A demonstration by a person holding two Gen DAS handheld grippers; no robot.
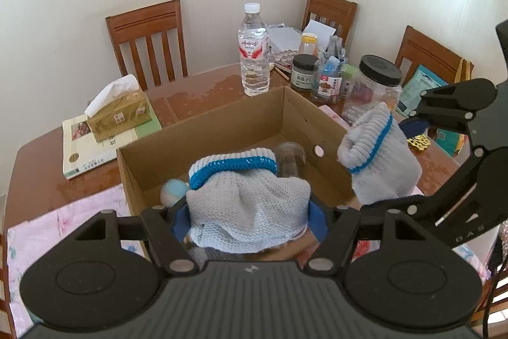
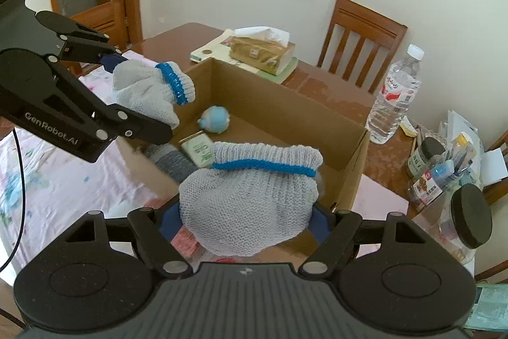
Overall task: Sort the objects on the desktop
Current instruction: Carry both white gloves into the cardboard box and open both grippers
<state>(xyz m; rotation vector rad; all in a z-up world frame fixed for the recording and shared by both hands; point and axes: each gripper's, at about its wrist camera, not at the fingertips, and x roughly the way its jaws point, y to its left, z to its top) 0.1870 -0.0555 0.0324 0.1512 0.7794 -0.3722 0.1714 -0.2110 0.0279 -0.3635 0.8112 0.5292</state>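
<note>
Left gripper [image 1: 249, 216] clamped on a grey knit glove with blue cuff [image 1: 244, 196], blue pads pressing both sides, cuff pointing forward over the near wall of the cardboard box [image 1: 203, 129]. Right gripper [image 2: 246, 221] likewise closed on a second grey knit glove [image 2: 250, 199], held just over the box's near right corner; from the left wrist view it hangs beside the box's right wall. So both gloves are lifted, neither yet in the box. Already inside: a small light-blue toy [image 2: 215, 119], a green-white packet [image 2: 198, 150] and something grey, hard to identify. Step in hand looks like the drop-off: carrying the glove pair to the box. Next move probably calls for pushing each gripper a bit further over the opening, then widening the jaws so the gloves fall clear of the walls; knit may snag on the pads. Elsewhere on the wooden table [image 1: 203, 91]: water bottle [image 1: 253, 50], tissue box [image 1: 119, 113] on a book, jars, still unsorted.
</note>
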